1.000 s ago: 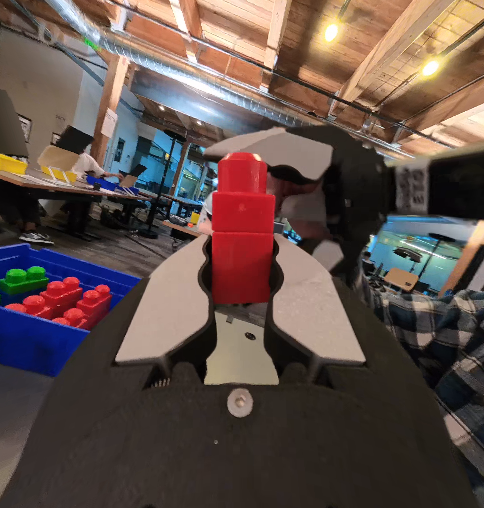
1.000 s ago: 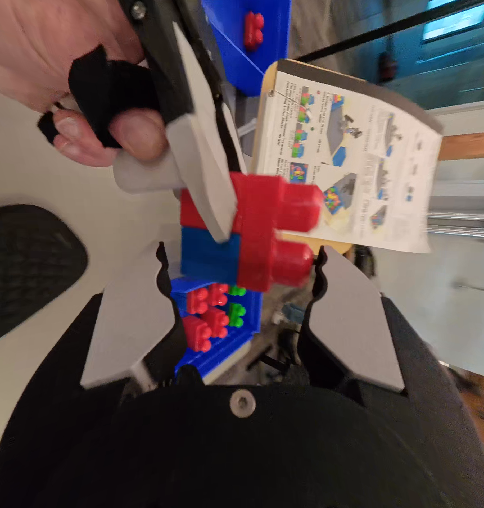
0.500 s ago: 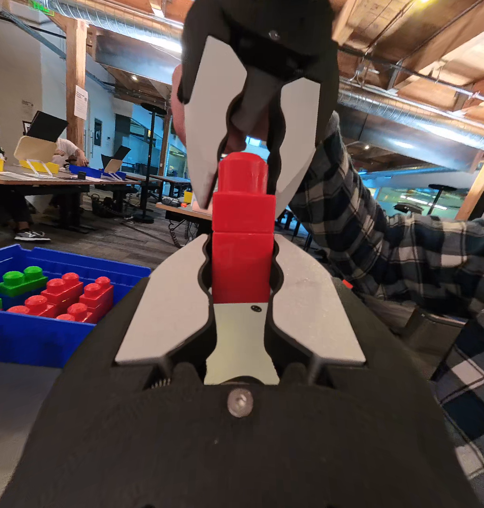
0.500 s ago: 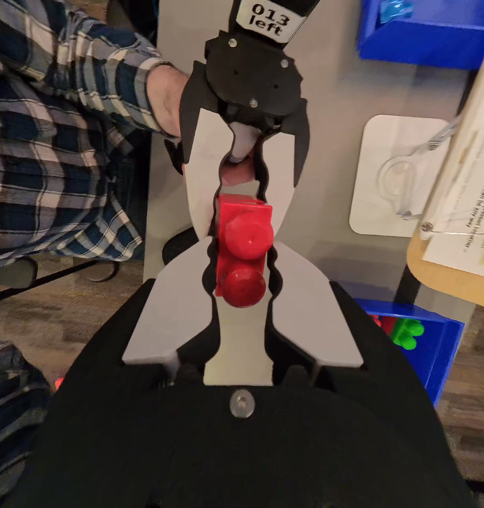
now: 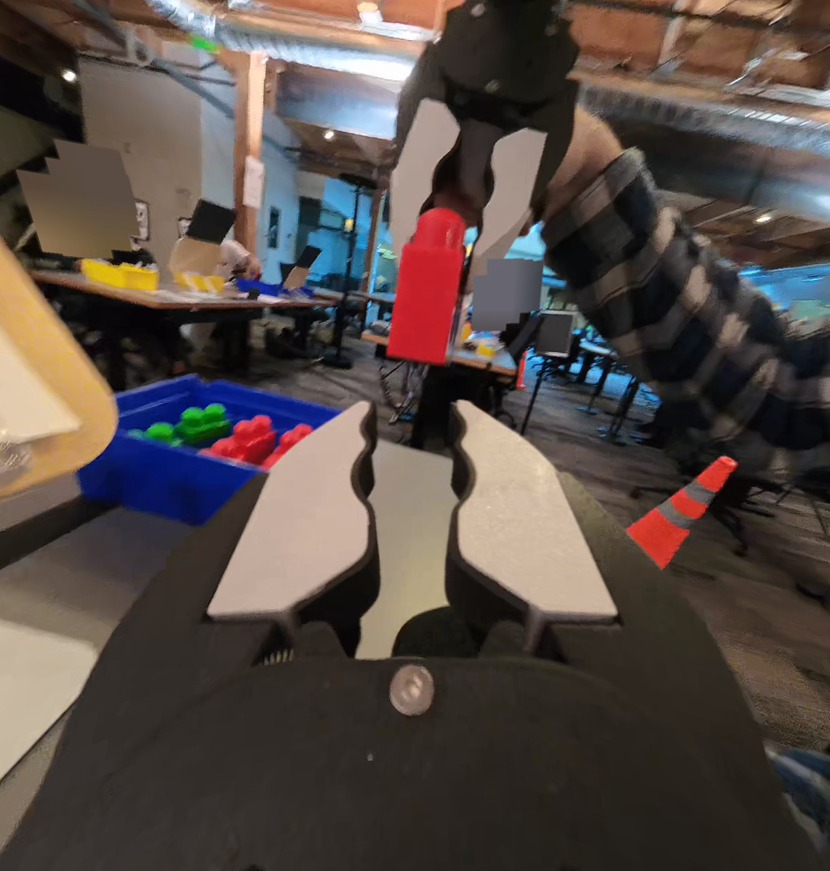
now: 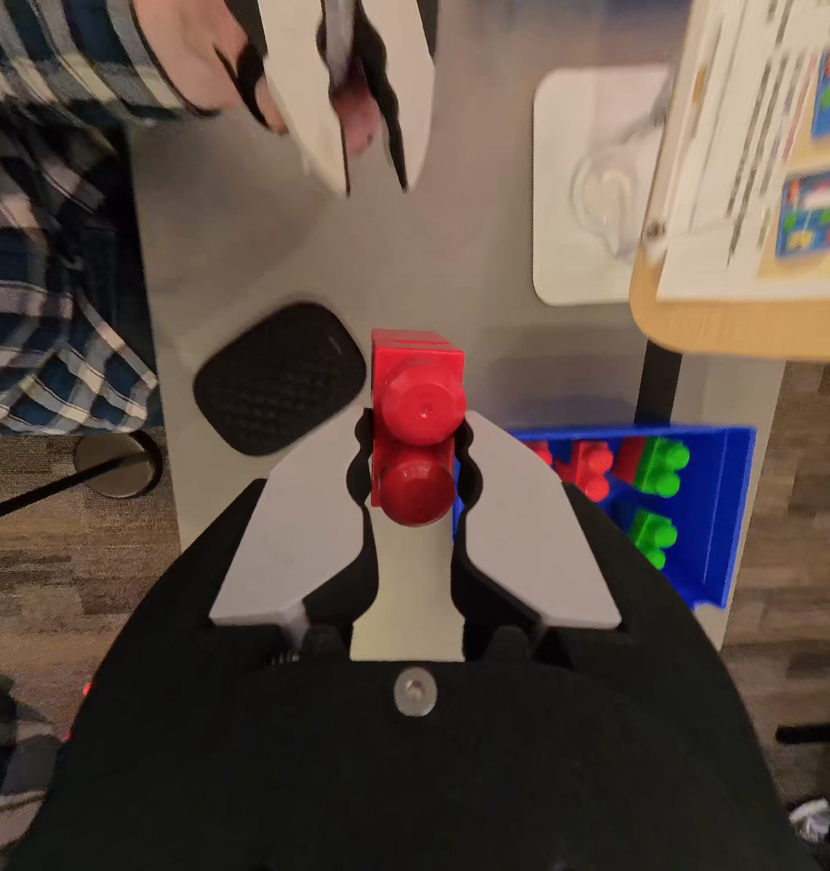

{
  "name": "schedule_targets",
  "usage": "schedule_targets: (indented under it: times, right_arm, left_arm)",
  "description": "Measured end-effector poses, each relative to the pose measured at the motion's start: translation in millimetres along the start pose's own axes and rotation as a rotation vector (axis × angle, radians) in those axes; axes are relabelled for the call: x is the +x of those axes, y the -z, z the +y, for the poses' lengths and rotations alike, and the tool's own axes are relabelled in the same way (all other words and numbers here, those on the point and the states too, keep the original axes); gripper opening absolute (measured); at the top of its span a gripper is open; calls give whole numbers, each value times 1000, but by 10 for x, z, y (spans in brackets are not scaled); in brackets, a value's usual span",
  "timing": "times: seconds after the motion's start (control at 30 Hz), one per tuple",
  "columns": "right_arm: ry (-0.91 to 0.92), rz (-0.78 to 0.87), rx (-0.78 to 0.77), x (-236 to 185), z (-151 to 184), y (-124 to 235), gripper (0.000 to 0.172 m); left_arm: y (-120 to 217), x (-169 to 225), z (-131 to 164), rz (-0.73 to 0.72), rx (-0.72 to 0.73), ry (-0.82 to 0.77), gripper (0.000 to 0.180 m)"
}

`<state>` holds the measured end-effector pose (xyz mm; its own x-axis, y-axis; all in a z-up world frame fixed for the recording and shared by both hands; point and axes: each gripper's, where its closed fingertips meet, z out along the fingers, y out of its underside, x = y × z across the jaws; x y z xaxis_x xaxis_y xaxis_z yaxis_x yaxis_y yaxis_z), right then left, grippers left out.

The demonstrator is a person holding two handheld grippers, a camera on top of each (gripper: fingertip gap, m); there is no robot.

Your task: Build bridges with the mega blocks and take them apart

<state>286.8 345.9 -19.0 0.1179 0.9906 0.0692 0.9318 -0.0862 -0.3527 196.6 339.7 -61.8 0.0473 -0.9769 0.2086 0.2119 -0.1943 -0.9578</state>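
My right gripper (image 6: 417, 419) is shut on a red block (image 6: 417, 414): both pads press its sides, and its two studs point back at the camera. In the left wrist view the same red block (image 5: 427, 301) hangs in the air from the right gripper (image 5: 439, 240), above and beyond my left gripper (image 5: 413, 414). My left gripper is open, with nothing between its fingers. It also shows in the right wrist view (image 6: 356, 141), at the top above the grey table (image 6: 450, 259), with nothing between its fingers and well apart from the block.
A blue bin (image 5: 167, 485) of red and green blocks sits at the table's edge; it also shows in the right wrist view (image 6: 733, 542). An instruction sheet on a wooden board (image 6: 757, 188), a white mat (image 6: 592, 188) and a black pad (image 6: 281, 377) are nearby. An orange cone (image 5: 681, 509) stands on the floor. Spacing between my two grippers at the tips: around 11 cm.
The red block left my left gripper's grasp: the right gripper shut on it and pulled it away. The two grippers moved apart, and the left jaws narrowed on air.
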Motion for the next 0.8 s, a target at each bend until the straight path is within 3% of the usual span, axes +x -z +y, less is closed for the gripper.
schedule_targets:
  times: [0.13, 0.23, 0.33, 0.47, 0.8]
  right_arm:
    - [-53, 54, -84, 298, 618, -231, 34]
    - [-41, 104, -165, 481, 1068, -497, 34]
    - [-24, 117, -212, 597, 1398, -770, 34]
    - [4, 130, -226, 718, 1667, -1062, 34]
    - [54, 113, -225, 836, 1876, -1692, 34]
  left_arm:
    - [99, -426, 429, -82, -10, 58, 5]
    - [98, -591, 616, -117, -18, 129, 6]
    - [53, -607, 643, -150, -70, 57, 6]
    - [23, -598, 661, -146, -57, 68, 6]
    - [-11, -647, 724, -161, -73, 68, 8]
